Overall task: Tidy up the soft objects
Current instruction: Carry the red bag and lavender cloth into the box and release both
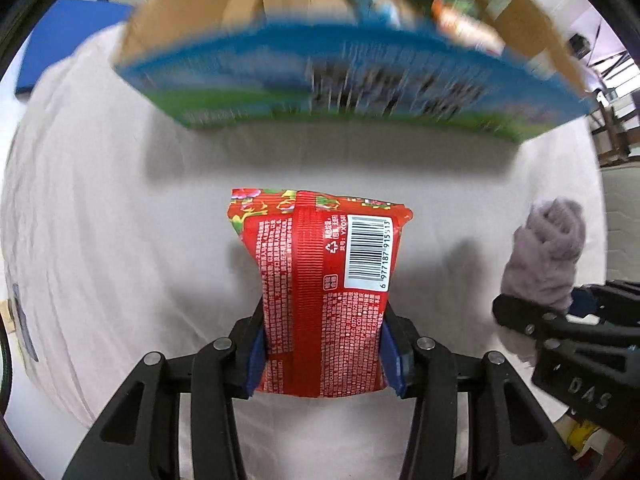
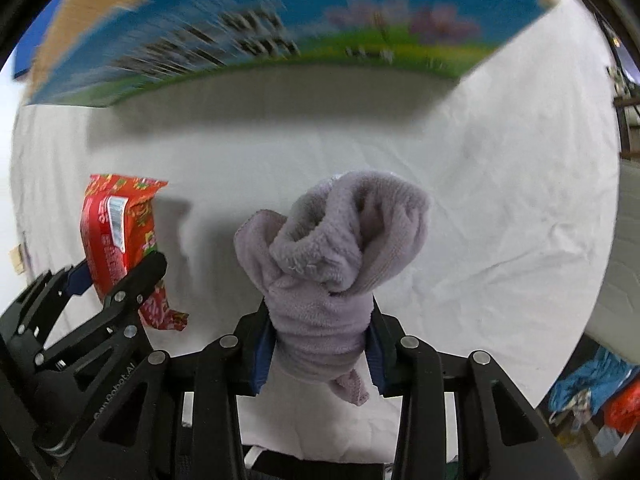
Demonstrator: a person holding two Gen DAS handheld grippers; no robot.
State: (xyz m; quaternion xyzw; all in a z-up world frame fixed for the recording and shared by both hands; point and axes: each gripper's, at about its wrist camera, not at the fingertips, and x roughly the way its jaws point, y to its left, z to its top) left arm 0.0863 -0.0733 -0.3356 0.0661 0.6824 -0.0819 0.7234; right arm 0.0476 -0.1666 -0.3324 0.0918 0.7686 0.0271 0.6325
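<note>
My left gripper point(image 1: 323, 354) is shut on a red snack packet point(image 1: 320, 280) with a barcode and holds it above the white cloth. It also shows in the right wrist view point(image 2: 116, 236), at the left. My right gripper point(image 2: 320, 354) is shut on a bunched lilac towel point(image 2: 332, 256), also held above the cloth. That towel shows in the left wrist view point(image 1: 548, 256), at the right. Ahead stands an open cardboard box point(image 1: 352, 76) with a blue and green printed front, blurred. The box holds several packets point(image 1: 456, 16).
A white cloth point(image 2: 500, 200) covers the table. A blue board point(image 1: 68, 44) lies at the far left beyond the cloth. Coloured items point(image 2: 600, 392) sit low at the right past the table's edge. Furniture stands at the far right.
</note>
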